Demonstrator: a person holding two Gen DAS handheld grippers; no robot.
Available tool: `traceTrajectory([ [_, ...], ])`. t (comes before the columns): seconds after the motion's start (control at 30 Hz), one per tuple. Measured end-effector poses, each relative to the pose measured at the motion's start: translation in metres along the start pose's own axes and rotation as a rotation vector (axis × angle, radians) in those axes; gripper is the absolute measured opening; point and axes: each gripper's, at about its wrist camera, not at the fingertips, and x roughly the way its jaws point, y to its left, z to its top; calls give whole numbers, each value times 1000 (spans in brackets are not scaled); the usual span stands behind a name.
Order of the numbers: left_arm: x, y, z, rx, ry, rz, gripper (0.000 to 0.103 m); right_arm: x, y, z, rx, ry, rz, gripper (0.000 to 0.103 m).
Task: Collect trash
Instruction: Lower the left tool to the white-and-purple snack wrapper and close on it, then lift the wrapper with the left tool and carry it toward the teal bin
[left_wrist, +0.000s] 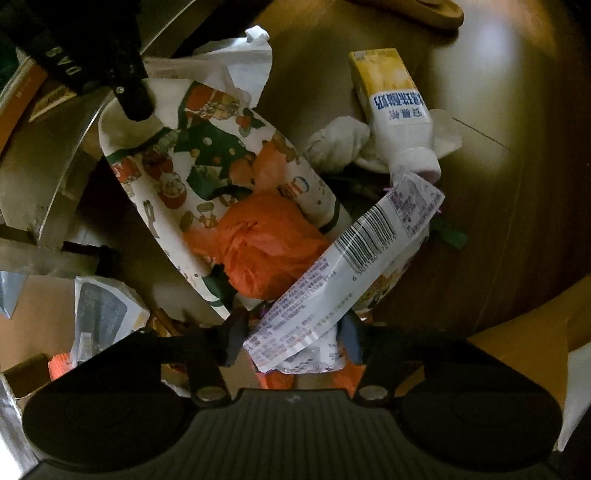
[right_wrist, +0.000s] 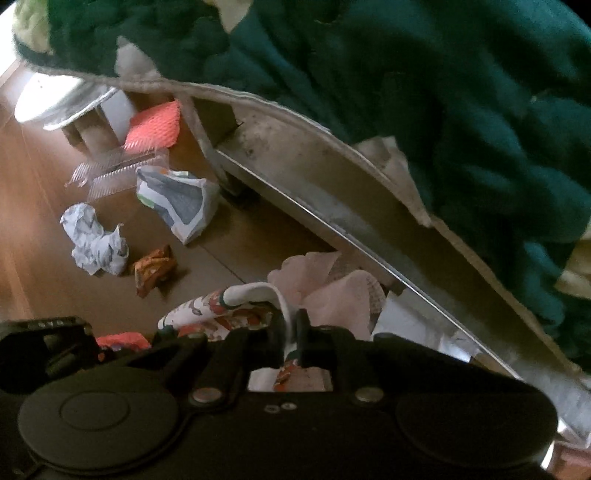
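Note:
A white bag printed with red and green figures lies open on the wooden floor with orange plastic in its mouth. My left gripper holds a white wrapper with a barcode between its fingers over the bag's mouth. My right gripper is shut on the bag's white handle; it shows as a black finger at the bag's far rim in the left wrist view.
A yellow and white bottle and white tissue lie beyond the bag. A crumpled paper, a brown wrapper, a grey-white packet, clear plastic trays and an orange net lie by a green-covered bed frame.

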Motion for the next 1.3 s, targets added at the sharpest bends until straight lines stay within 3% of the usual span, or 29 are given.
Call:
traceTrajectory([
  [0.23, -33, 2, -8, 6, -32, 8, 43, -33, 12, -10, -53, -42, -12, 3],
  [0.37, -58, 14, -16, -18, -35, 52, 42, -68, 18, -13, -44, -94, -8, 3],
  [0.67, -136, 72, -24, -222, -66, 243, 42, -168, 24, -11, -32, -265, -37, 2],
  [0.9, -217, 104, -14, -287, -146, 412, 42, -260, 22, -12, -14, -417, -87, 2],
  [1.13, -304, 106, -9, -388, -235, 544, 42, -360, 21, -25, -6, -612, -197, 2],
  [1.3, -360, 100, -14, -543, -305, 579, 42, -429, 20, -35, -21, -741, -262, 2],
])
